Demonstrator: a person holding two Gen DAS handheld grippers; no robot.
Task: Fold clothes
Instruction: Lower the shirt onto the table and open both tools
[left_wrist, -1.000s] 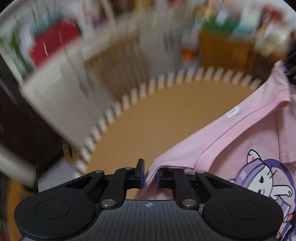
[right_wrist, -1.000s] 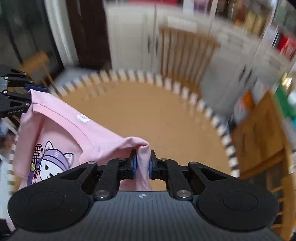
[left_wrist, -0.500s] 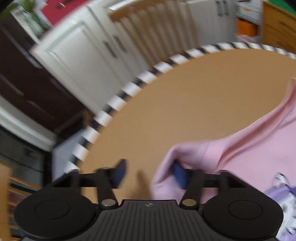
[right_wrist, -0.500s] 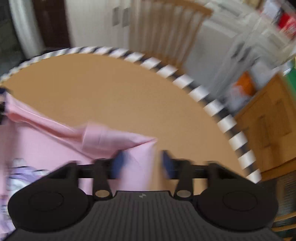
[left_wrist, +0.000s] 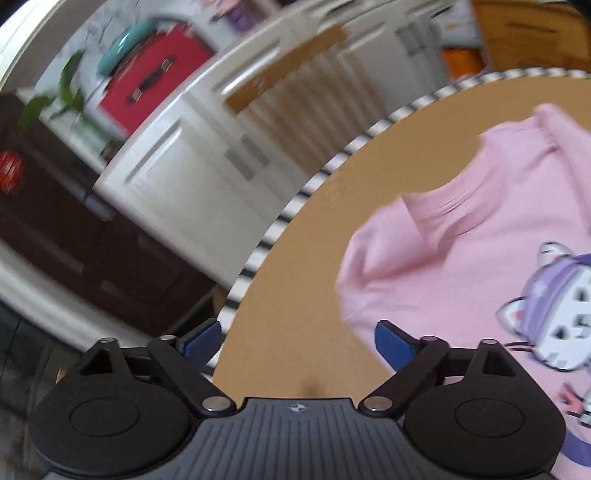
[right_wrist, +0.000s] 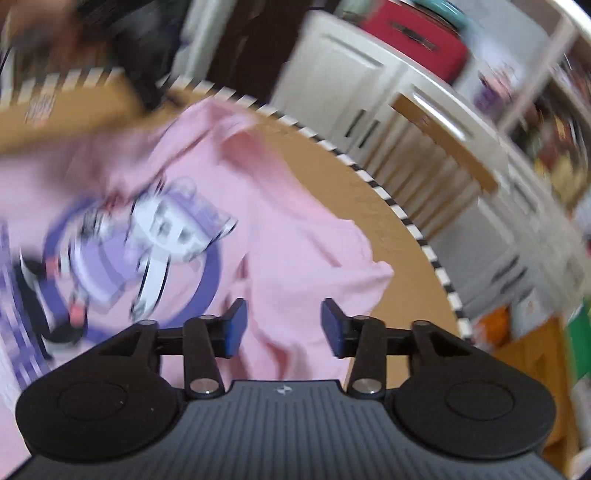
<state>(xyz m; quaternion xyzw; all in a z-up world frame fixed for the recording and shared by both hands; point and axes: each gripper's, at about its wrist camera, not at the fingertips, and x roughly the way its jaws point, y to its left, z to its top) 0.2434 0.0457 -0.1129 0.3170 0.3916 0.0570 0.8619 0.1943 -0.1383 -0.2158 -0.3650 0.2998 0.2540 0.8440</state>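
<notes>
- Left wrist view: left gripper (left_wrist: 297, 338) gapes, holding nothing, jaws just widened. Shirt (left_wrist: 480, 236) lies on the table (left_wrist: 295, 295) from 1 to 4 o'clock, released from its earlier pinch.
- Right wrist view: right gripper (right_wrist: 282, 323) parted over the shirt (right_wrist: 288, 258), cloth between unpressed pads, where before it clamped. Laying-out looks done; next, regrasp an edge to fold.

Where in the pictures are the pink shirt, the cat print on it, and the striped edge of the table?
pink shirt (left_wrist: 461, 258): left wrist view, on plain pink cloth left of the print.
cat print (right_wrist: 162, 221): right wrist view, on the blurred white face.
striped table edge (right_wrist: 439, 266): right wrist view, on the black-and-white rim at right.
</notes>
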